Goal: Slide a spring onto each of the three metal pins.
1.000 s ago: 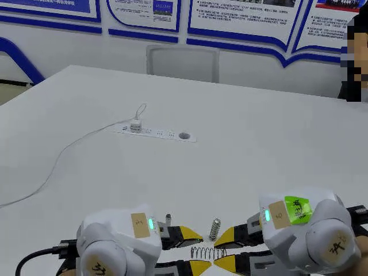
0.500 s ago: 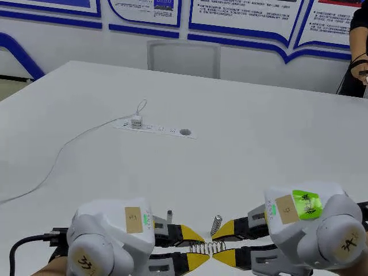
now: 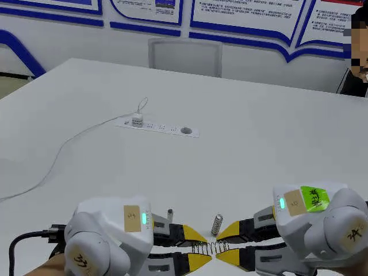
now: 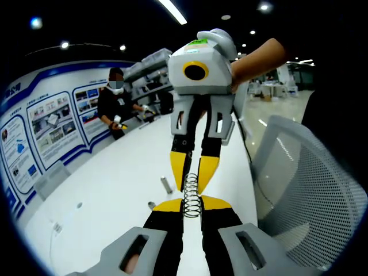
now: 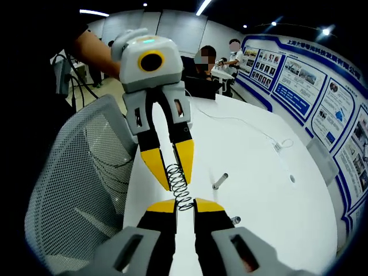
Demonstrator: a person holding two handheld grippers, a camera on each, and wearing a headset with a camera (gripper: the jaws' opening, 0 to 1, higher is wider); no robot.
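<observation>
A white counter (image 3: 259,149) is carrying a power strip (image 3: 161,127), a cable (image 3: 69,146) trailing left from it, a bare pin (image 3: 169,215) and a spring-sleeved pin (image 3: 217,224), both standing.

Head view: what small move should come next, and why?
Probably open the left tongs: they and the right tongs each pinch an end of the thin coiled metal spring, which cannot slide onto the bare metal pin held so.

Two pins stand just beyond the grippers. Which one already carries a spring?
The right-hand pin, nearest the right gripper: coils wrap it, while the left-hand pin is bare metal.
</observation>
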